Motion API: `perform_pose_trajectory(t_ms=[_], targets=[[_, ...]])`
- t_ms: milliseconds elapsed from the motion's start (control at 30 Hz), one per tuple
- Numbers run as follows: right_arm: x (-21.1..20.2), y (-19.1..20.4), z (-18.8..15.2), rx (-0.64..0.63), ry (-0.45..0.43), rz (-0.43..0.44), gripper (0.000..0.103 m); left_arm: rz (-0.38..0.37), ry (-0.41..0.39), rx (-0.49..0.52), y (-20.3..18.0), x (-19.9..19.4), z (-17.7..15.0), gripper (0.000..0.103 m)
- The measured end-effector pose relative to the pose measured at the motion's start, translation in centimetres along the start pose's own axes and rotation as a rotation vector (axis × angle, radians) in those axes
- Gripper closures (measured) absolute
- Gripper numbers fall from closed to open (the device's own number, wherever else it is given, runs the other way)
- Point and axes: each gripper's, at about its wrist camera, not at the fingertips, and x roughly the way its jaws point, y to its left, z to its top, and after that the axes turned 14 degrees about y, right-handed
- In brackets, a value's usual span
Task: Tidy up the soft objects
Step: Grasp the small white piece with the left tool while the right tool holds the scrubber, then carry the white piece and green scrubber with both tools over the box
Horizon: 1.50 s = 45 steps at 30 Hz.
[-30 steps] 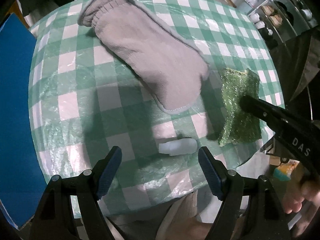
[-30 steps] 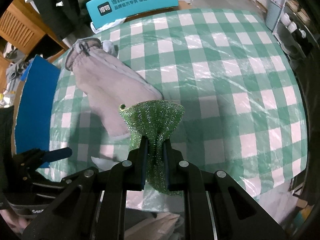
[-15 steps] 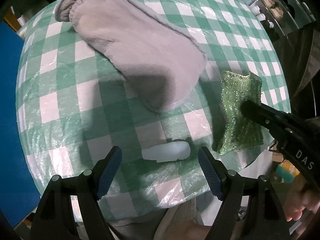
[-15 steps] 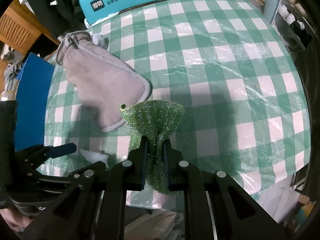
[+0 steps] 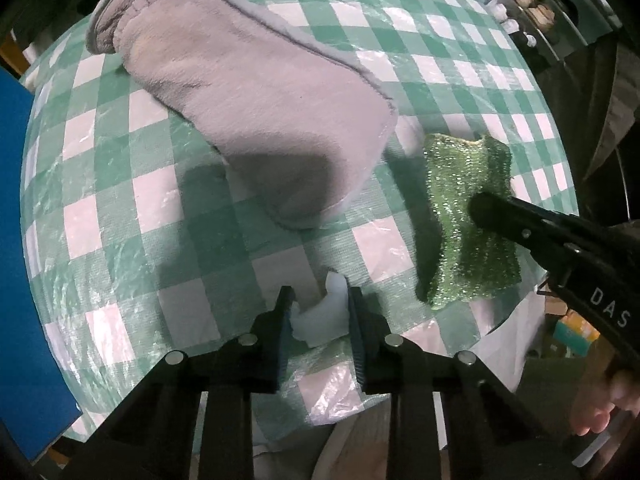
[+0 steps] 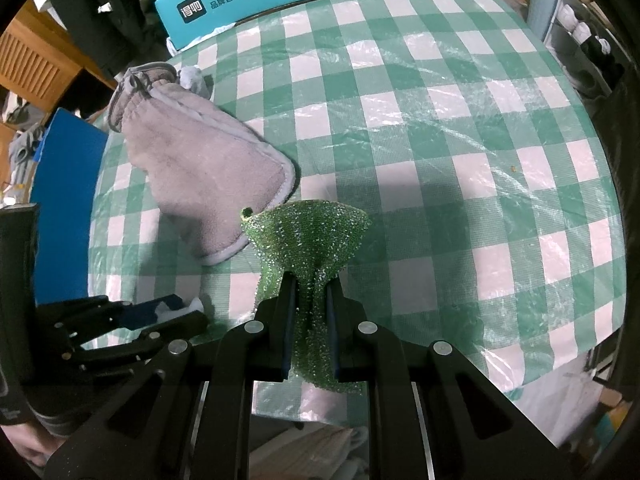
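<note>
My left gripper (image 5: pixel 320 312) is shut on a small white soft piece (image 5: pixel 324 316) at the near edge of the green-checked table (image 5: pixel 120 184); it also shows in the right wrist view (image 6: pixel 176 312). My right gripper (image 6: pixel 311 300) is shut on a glittery green scrub cloth (image 6: pixel 308 232), which it holds just above the table; the cloth also shows in the left wrist view (image 5: pixel 464 216). A grey plush mitt (image 5: pixel 248 104) lies flat on the table beyond both grippers, also seen in the right wrist view (image 6: pixel 200 176).
A blue board (image 5: pixel 16 240) stands off the table's left edge. A teal sign with white lettering (image 6: pixel 248 0) leans at the far side. Shelves with small items (image 5: pixel 560 4) stand to the far right. The table's near edge drops off under both grippers.
My left gripper moved forward and down and its jaws closed on the white piece, which stood loose on the table before. The right gripper kept hold of the green cloth.
</note>
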Motion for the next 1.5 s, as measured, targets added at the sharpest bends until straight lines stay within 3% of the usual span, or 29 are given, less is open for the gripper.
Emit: perform_pose_trajectory(t_ms=[200, 700, 1500], targets=[[-0.3, 0.2, 0.0, -0.007, -0.009, 0.002, 0.090, 0.018, -0.023, 0.014, -0.6, -0.6, -0.3, 0.079], [-2.9, 2.5, -0.2, -0.053, -0.069, 0.005, 0.090, 0.059, -0.119, -0.004, 1.9, -4.7, -1.3, 0.079], [-6.2, 8.8, -0.3, -0.163, -0.141, 0.006, 0.090, 0.139, -0.273, -0.064, 6.0, -11.3, -4.1, 0.079]])
